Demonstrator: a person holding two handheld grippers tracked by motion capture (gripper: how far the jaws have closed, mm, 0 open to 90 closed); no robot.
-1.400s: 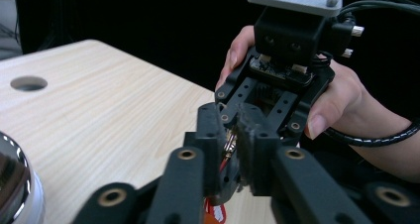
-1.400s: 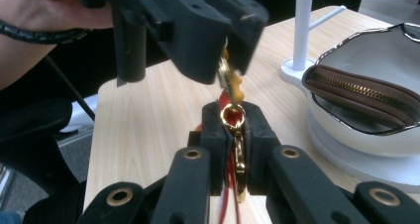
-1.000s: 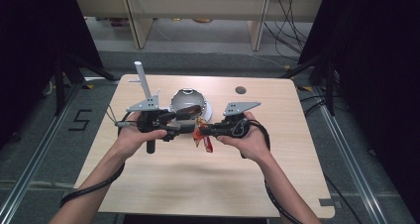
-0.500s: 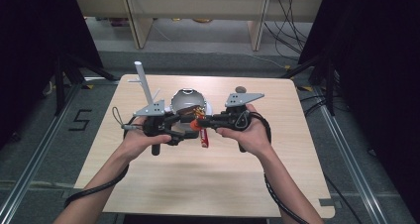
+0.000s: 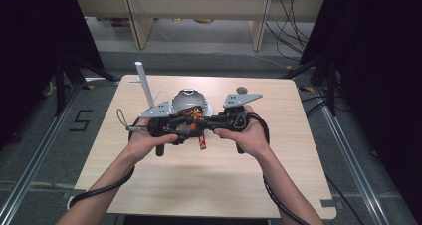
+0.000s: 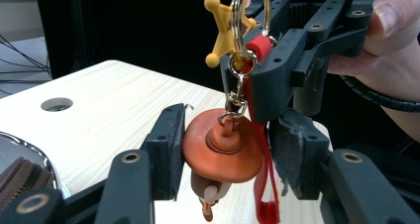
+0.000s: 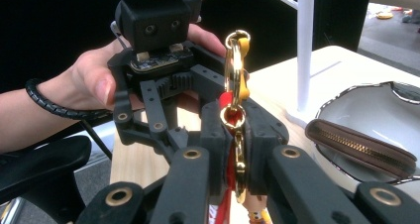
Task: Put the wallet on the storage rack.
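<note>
Above the desk (image 5: 164,185), near the white stand (image 5: 144,85), the right tongs (image 7: 233,149) gripped the keychain (image 6: 236,85) by its clasp, while the left tongs (image 6: 225,154), just closing, bracketed its cowboy figure (image 6: 223,149) without a firm pinch, so hanging seemed left.
</note>
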